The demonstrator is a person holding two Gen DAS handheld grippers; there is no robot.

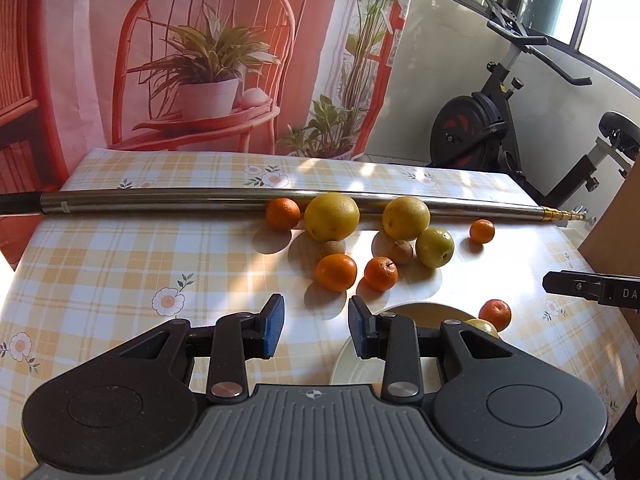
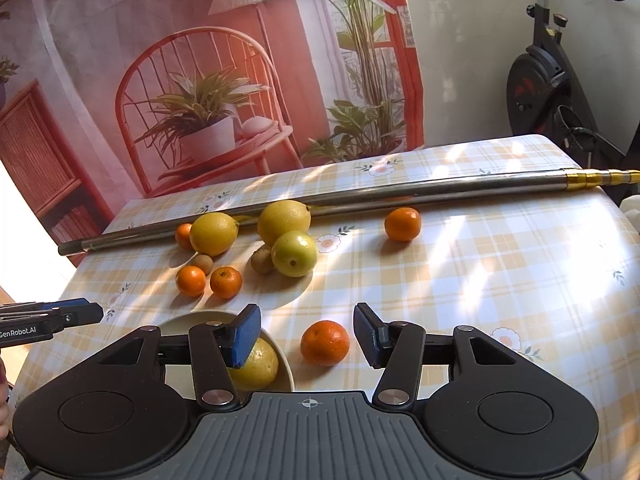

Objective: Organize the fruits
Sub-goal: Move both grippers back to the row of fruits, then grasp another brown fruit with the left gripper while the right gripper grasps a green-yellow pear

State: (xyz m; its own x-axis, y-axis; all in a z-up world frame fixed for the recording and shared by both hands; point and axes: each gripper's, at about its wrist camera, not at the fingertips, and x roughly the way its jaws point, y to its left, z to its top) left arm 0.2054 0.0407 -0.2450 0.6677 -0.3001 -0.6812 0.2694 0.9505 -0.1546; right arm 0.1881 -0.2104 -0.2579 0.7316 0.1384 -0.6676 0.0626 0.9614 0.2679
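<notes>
Left wrist view: the left gripper (image 1: 316, 326) hangs above the desk (image 1: 100, 272), its jaws parted by a modest gap with nothing between the blue pads. Beyond them lies a loose group of fruit: 2 large yellow citrus (image 1: 332, 217) against a long metal pole (image 1: 160, 199), a small orange (image 1: 283, 214) to their left, a green apple (image 1: 435, 247) to the right, 2 brown kiwis (image 1: 400, 251) among them, and 2 mandarins (image 1: 336, 272) nearest the jaws. A lone small mandarin (image 1: 482, 231) sits apart at the right. A pale plate (image 1: 352, 364) lies under the right finger, with a yellow fruit (image 1: 484, 326) on it partly hidden and an orange mandarin (image 1: 495, 314) just beside its rim. The tip of the right gripper (image 1: 568, 286) enters from the right edge.

Right wrist view: the right gripper (image 2: 307, 336) hovers over the desk with its jaws open a moderate way and holding nothing. The orange mandarin (image 2: 325, 343) lies on the cloth below the gap between the pads; neither pad touches it. The plate (image 2: 286, 364) sits under the left finger, with the yellow fruit (image 2: 256, 364) on it. The fruit group lies farther back near the pole (image 2: 400, 196), and 1 mandarin (image 2: 402, 223) rests alone to the right. The left gripper (image 2: 52, 318) shows at the left edge. A printed curtain (image 2: 200, 60) and an exercise bike (image 2: 560, 80) stand behind.
</notes>
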